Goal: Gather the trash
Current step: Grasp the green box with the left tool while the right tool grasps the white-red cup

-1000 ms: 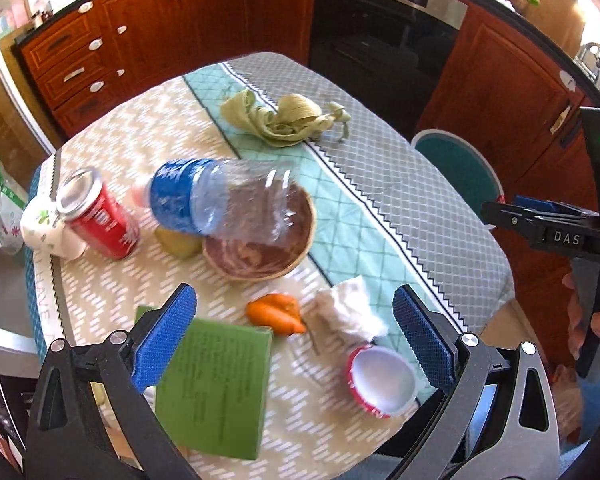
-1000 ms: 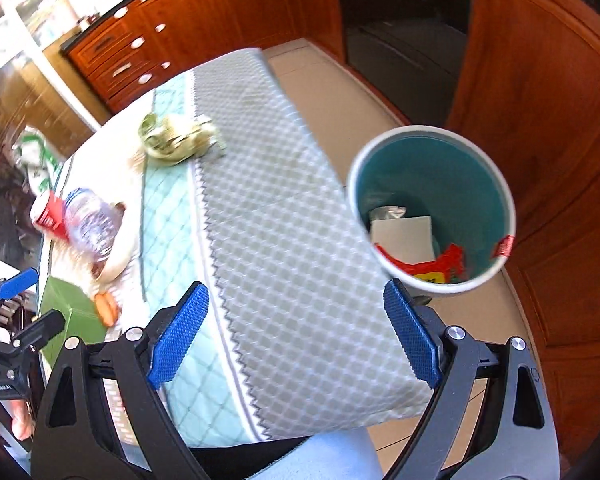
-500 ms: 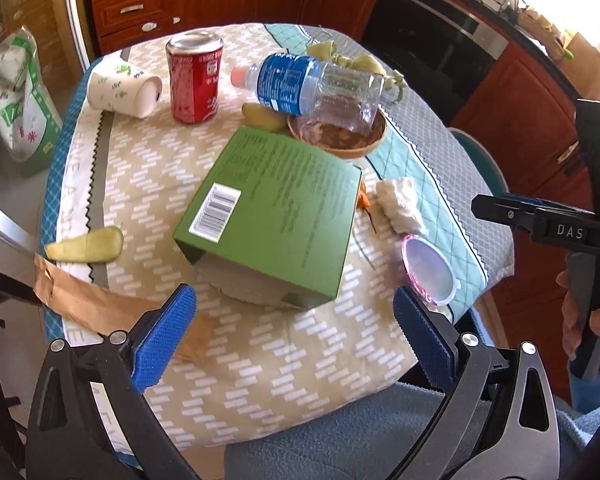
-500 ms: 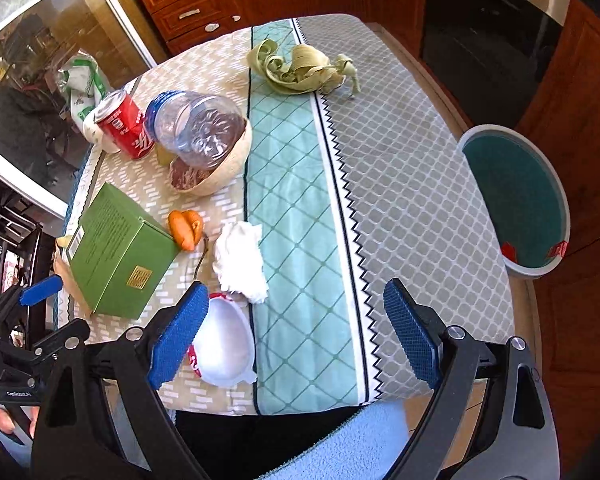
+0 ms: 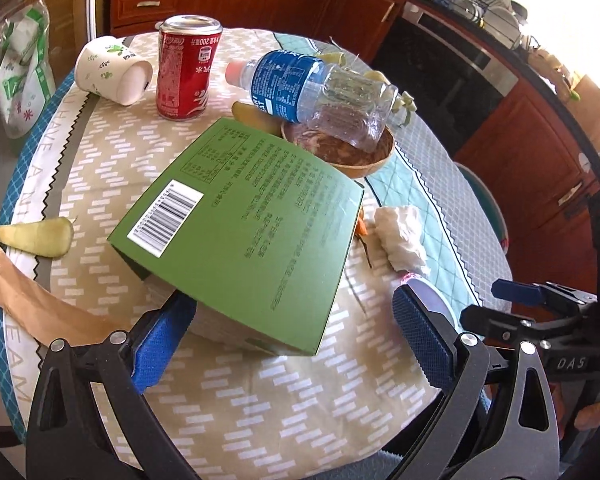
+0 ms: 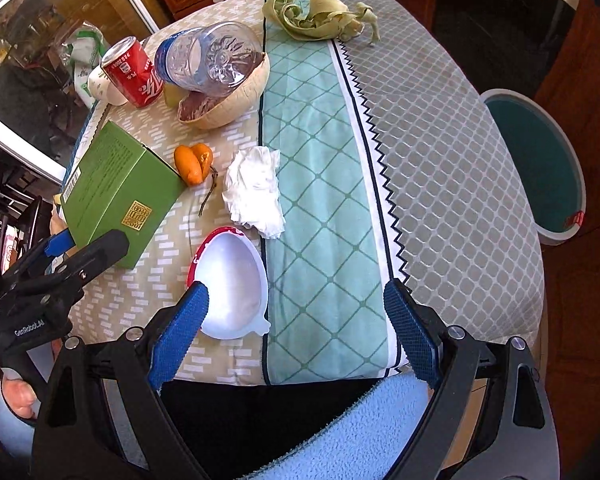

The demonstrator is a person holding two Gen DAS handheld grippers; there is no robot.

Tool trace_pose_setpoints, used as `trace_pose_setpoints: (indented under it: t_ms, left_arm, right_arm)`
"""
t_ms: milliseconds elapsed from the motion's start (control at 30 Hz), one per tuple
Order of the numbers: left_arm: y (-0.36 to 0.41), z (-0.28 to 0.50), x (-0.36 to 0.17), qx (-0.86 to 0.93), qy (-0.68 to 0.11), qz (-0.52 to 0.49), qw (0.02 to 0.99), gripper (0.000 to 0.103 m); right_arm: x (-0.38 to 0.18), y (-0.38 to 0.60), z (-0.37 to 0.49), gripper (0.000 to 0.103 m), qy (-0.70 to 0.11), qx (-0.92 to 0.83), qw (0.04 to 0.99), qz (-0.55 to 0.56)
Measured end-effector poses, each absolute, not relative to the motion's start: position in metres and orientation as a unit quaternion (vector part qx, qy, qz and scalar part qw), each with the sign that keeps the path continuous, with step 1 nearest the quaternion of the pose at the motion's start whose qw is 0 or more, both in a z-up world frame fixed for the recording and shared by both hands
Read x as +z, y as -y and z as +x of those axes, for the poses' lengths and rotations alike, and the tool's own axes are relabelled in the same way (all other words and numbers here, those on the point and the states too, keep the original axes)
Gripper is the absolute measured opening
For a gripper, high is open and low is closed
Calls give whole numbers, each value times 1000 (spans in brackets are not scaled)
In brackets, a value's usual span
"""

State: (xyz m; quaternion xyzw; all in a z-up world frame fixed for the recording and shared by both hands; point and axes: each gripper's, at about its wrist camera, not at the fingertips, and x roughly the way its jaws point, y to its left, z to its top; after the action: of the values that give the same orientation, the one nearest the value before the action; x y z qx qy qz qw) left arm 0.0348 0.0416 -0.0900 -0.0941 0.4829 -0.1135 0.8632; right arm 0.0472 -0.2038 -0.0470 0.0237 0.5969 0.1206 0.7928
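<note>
On the round table [image 6: 452, 152] you have one green box [image 5: 244, 236], and behind it one red can [image 5: 186, 68], one paper cup [image 5: 114, 70] on its side and one plastic bottle [image 5: 316, 92] lying over one brown bowl [image 5: 364, 156]. To the right of the box you can count one orange peel [image 6: 194, 162], one crumpled tissue [image 6: 256, 192] and one white plastic cup [image 6: 230, 284]. One heap of green husks [image 6: 320, 16] lies at the far edge, and one bin [image 6: 540, 168] stands on the floor beside the table.

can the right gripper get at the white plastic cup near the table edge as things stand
Probably yes. The right gripper hangs with jaws wide open just above the white plastic cup, which lies on its side by the table edge. Nothing covers it; the crumpled tissue lies just beyond it.
</note>
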Motion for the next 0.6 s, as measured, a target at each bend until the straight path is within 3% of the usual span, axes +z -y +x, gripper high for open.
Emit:
trace_pose_setpoints:
  t_ms: [67, 133, 200, 600]
  left_arm:
    - [-39, 38, -89, -115, -476, -90, 867, 79]
    - [-36, 40, -91, -117, -484, -77, 864, 38]
    - [-37, 39, -91, -119, -484, -70, 864, 28]
    - [-60, 32, -69, -127, -472, -73, 870, 26]
  right_arm:
    - [-47, 199, 46, 85, -597, 125, 792, 16]
    - [-48, 196, 45, 85, -599, 129, 790, 9]
    - [-48, 192, 44, 85, -601, 136, 787, 5]
    - [-73, 159, 46, 85, -630, 183, 755, -8]
